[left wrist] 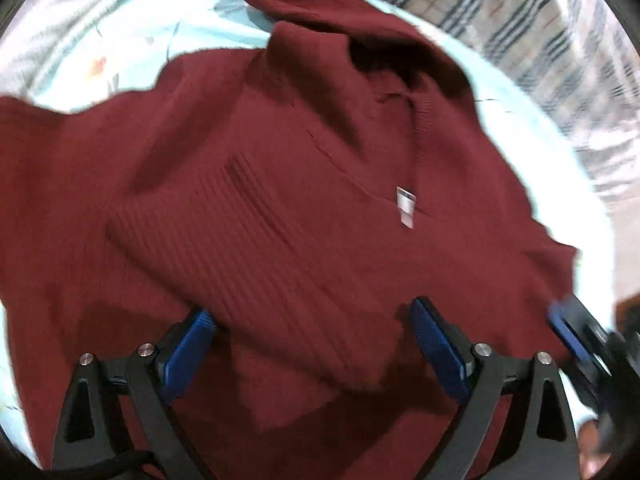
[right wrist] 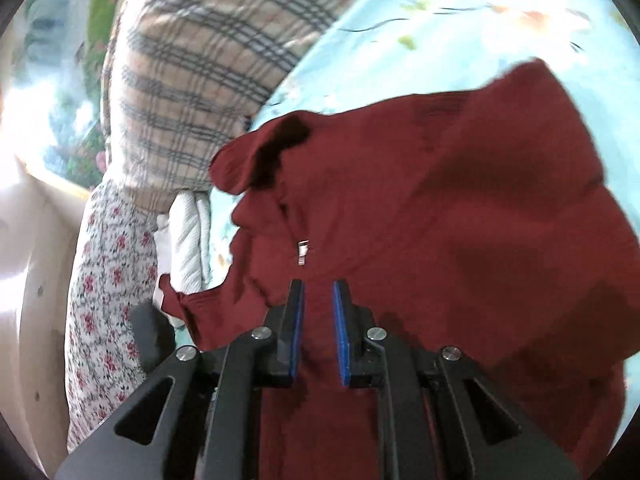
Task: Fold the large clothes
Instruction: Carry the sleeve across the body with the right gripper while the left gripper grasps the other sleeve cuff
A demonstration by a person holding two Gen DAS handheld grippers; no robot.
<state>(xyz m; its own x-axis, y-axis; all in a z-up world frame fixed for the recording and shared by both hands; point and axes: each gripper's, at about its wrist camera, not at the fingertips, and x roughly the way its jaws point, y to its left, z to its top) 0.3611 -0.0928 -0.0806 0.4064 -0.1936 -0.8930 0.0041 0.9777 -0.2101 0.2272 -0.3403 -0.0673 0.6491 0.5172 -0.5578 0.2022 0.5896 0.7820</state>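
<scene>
Big dark red sweater [left wrist: 304,184] spread out on a light blue bed sheet [left wrist: 132,52] with small flower prints. Lying right in front of both sets of jaws and under them too.

Left gripper [left wrist: 310,344] with its jaws wide apart, blue pads [left wrist: 188,354] far to each side. Nothing pinched. Between the jaws, a ribbed part of the sweater, folded over on top of the rest. A little past the jaws and a bit to the right, a small white tag [left wrist: 406,206] on the red knit. Off past the right-hand jaw, at the sweater's edge, the right gripper [left wrist: 576,336], blurry.

Right gripper [right wrist: 319,330] with its jaws close together but a small gap showing between the blue pads [right wrist: 341,332]. Red sweater [right wrist: 460,208] seen through the gap, under the jaws; cannot tell if any cloth is pinched. Just ahead of the jaws, the same white tag [right wrist: 303,252].

Far ahead and to the left of these jaws, a checked blanket [right wrist: 192,80]. Left of the jaws, a cloth with little red flowers [right wrist: 108,280] and a white ribbed cloth [right wrist: 188,236].
</scene>
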